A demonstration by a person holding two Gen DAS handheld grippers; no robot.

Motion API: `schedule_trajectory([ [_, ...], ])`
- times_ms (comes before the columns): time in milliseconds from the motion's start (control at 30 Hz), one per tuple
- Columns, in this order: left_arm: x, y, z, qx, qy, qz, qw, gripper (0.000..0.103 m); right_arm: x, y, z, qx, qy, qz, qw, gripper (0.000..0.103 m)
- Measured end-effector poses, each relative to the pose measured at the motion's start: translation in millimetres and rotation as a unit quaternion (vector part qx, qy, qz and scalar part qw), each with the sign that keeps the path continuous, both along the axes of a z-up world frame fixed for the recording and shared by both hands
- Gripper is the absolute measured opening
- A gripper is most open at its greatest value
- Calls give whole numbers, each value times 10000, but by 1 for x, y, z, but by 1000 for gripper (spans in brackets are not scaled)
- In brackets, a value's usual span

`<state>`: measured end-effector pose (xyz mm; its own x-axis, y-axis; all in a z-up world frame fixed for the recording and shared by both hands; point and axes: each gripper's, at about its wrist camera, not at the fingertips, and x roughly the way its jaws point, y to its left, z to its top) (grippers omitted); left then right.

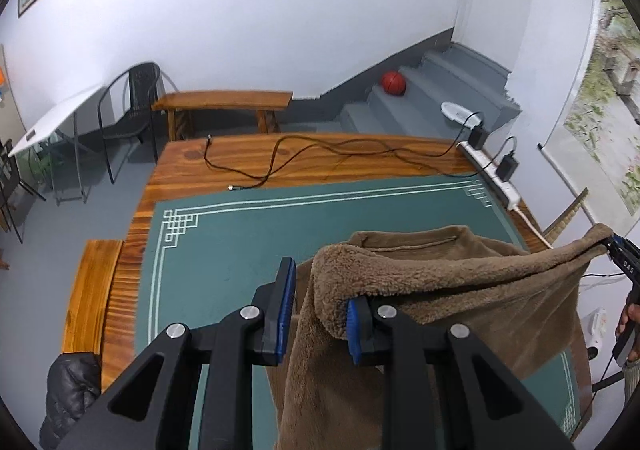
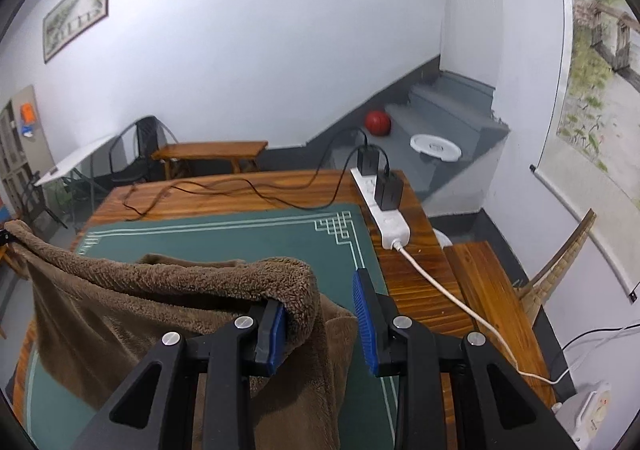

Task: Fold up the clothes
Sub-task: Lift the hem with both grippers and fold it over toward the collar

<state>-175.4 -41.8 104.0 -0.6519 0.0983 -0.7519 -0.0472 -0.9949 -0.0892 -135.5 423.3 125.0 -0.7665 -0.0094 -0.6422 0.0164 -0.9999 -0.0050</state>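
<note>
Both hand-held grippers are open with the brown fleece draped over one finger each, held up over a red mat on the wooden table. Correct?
Not quite: the mat is green with a white line border, not red, as both wrist views show. The rest stands: the left hand-held gripper and right hand-held gripper are open, the brown fleece draped over one finger each, above the wooden table.
</note>
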Motion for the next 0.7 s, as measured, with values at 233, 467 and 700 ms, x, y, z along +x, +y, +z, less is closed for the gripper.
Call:
schedule_trajectory([
  [233,-50,-1,-50,50,-406,96,9991,27,-46,-8,-35,105,-324,-203,9992,32],
  [467,-98,-3,-99,84,-808,190,9965,27,-92,-11,-79,141,-796,-399,9959,32],
  [700,-125,-1,-144,-13,-1205,350,9921,34,-126,-15,-127,164,-1268,-539,9903,32],
])
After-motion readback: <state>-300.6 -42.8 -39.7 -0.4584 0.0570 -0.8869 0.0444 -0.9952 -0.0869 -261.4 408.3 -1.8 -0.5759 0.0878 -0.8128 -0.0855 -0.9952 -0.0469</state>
